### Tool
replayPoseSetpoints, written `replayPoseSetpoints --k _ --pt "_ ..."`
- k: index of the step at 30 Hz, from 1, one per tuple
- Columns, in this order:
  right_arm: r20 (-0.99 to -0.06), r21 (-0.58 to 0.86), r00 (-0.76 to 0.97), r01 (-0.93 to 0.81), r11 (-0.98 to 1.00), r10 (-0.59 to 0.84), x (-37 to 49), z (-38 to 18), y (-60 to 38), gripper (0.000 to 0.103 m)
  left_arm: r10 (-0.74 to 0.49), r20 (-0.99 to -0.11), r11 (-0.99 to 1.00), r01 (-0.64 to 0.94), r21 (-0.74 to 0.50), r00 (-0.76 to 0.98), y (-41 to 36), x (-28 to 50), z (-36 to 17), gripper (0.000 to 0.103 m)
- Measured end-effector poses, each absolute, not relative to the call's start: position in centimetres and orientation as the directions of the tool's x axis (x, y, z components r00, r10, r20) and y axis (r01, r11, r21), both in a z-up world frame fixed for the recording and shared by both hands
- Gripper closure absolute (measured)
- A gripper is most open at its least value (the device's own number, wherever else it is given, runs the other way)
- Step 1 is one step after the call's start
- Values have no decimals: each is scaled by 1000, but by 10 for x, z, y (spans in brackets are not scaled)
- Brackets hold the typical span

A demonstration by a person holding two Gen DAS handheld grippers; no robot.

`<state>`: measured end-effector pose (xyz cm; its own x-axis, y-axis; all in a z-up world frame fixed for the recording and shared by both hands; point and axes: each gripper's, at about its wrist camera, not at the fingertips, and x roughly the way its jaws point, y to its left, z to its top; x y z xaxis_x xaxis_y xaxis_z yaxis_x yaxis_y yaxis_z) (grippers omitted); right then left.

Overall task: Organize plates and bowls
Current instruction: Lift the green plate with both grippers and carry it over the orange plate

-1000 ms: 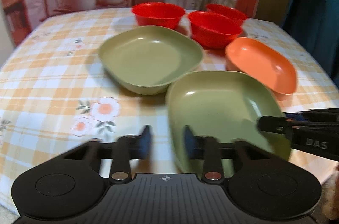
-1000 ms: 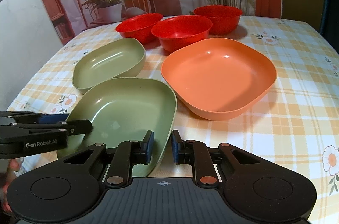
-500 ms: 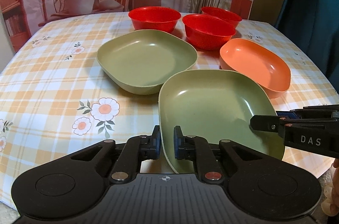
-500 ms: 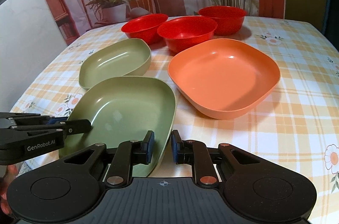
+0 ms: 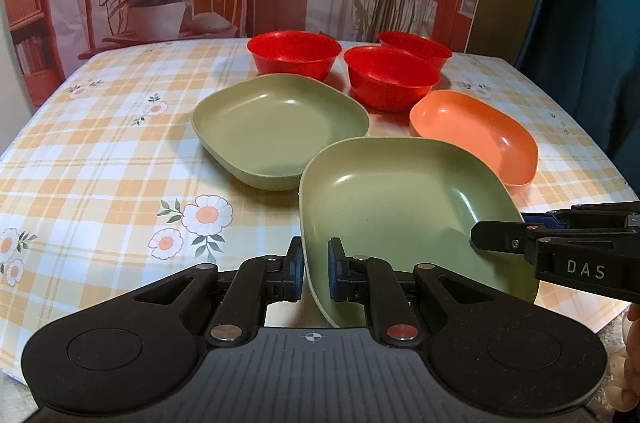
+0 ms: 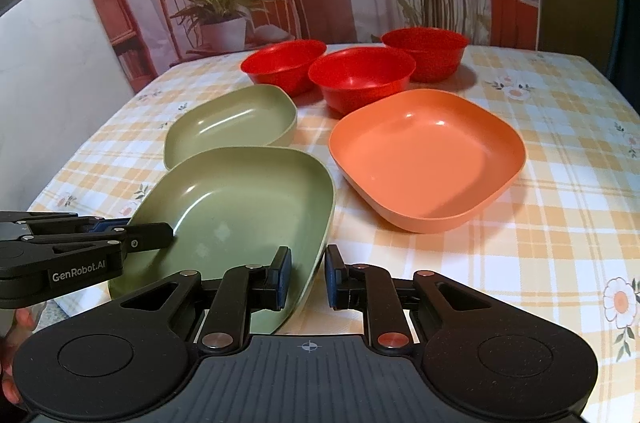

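Note:
A near green plate (image 5: 400,207) (image 6: 240,215) is tilted up off the table. My left gripper (image 5: 314,275) is shut on its left rim. My right gripper (image 6: 306,277) is shut on its right rim; it shows side-on in the left wrist view (image 5: 520,243). The left gripper shows side-on in the right wrist view (image 6: 132,239). A second green plate (image 5: 280,127) (image 6: 232,121) lies behind it. An orange plate (image 5: 476,135) (image 6: 428,159) lies to the right. Three red bowls (image 5: 294,53) (image 5: 392,77) (image 5: 416,49) stand at the back.
The table has a yellow checked cloth with flowers (image 5: 100,151). Its near edge runs just below the grippers. A backdrop with a chair and potted plant (image 5: 160,3) hangs behind the table. A white panel (image 6: 48,95) stands to the left.
My left gripper has closed onto the near green plate's rim. Both grippers have risen and the plate has come up with them.

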<state>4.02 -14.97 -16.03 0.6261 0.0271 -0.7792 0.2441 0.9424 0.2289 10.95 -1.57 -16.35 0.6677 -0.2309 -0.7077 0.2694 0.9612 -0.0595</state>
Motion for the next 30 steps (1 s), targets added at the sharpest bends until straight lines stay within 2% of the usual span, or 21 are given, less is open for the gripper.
replayPoseSetpoints --k 18,30 --pt "-721 230 693 250 940 -8 18 -130 -150 85 -259 -659 952 304 -48 706 -19 93 -142 90" --pt "-692 265 720 320 910 -51 14 -128 -185 83 -335 -683 915 397 -72 649 -41 117 -137 89"
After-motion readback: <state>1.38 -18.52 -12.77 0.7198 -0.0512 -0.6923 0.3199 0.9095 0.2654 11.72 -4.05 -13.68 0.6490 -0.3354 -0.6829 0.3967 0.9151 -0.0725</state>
